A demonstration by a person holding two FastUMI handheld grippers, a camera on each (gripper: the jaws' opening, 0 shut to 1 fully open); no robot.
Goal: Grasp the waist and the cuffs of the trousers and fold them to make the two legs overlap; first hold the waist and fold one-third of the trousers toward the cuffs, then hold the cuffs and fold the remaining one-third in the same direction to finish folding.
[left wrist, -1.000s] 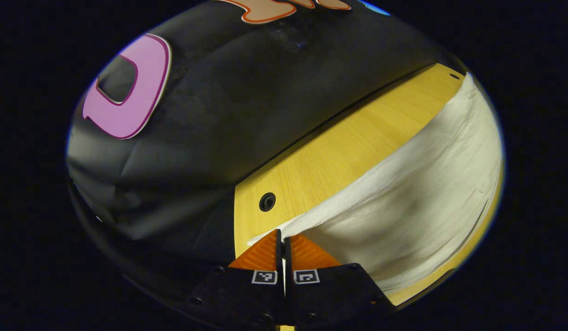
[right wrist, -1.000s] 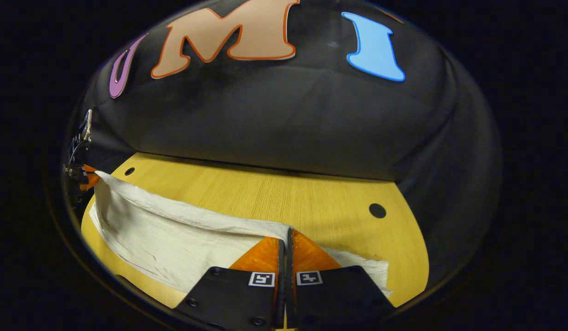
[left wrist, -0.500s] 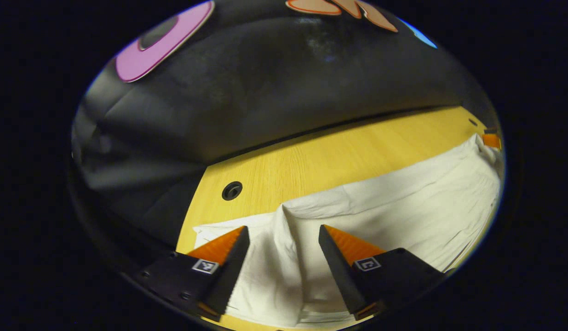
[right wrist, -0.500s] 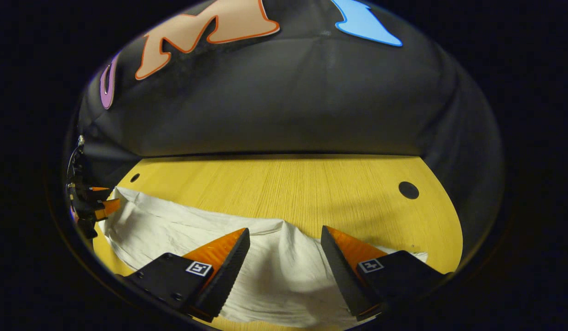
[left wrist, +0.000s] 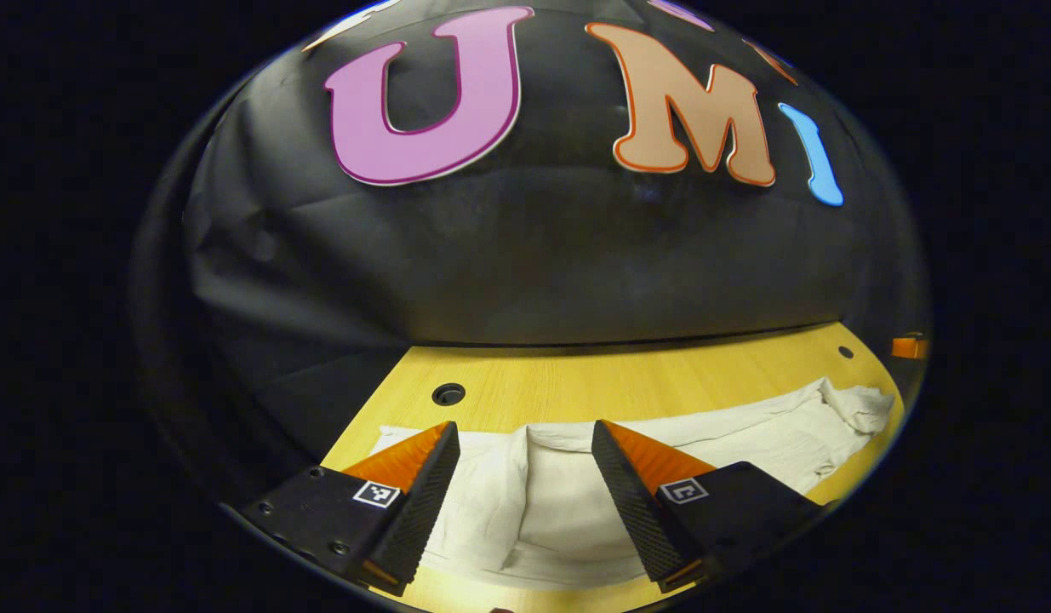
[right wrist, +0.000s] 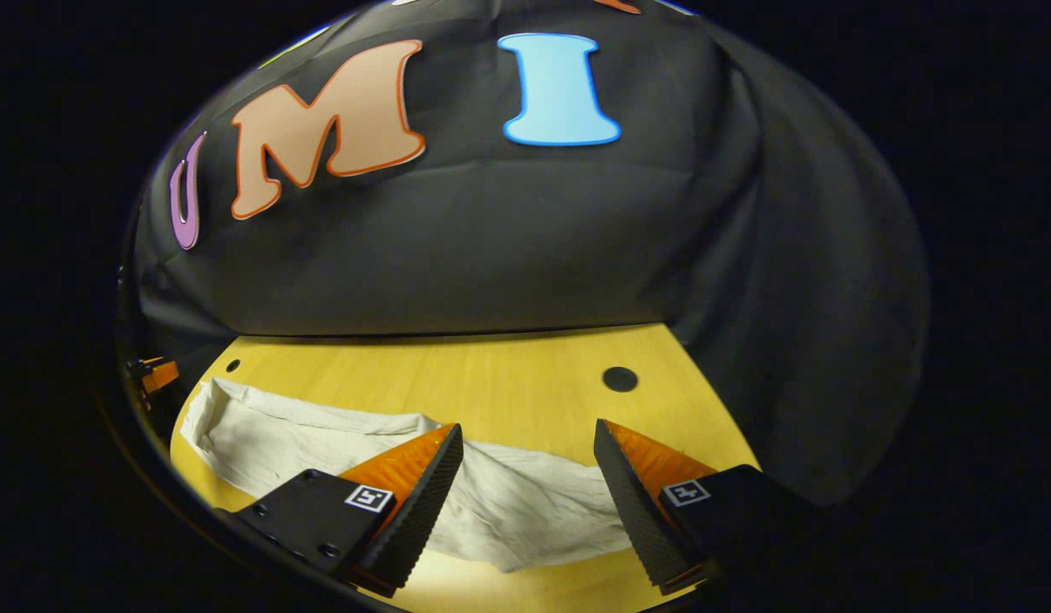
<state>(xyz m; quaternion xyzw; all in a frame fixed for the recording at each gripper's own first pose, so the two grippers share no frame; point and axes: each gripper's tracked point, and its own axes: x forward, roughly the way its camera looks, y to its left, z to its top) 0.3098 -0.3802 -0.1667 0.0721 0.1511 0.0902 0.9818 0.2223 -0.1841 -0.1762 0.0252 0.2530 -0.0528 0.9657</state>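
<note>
White trousers (left wrist: 746,434) lie folded lengthwise in a long strip on the yellow wooden table (left wrist: 627,387). In the left gripper view my left gripper (left wrist: 525,443) is open above one end of the strip, and nothing is between its fingers. In the right gripper view the trousers (right wrist: 321,434) stretch away to the left, and my right gripper (right wrist: 529,443) stands open over the other end, holding nothing. The right gripper shows small at the far right edge of the left gripper view (left wrist: 908,346). At the far left edge of the right gripper view is the left gripper (right wrist: 155,375).
The black cloth wall (right wrist: 491,247) stands close behind the table's far edge. Round dark holes mark the tabletop, one (left wrist: 448,393) beside my left gripper and another (right wrist: 619,379) beside my right. Bare wood lies between the trousers and the wall.
Both grippers opened and let go of the trousers' edge. The lifted cloth dropped flat onto the table. Both grippers then rose and tilted up.
</note>
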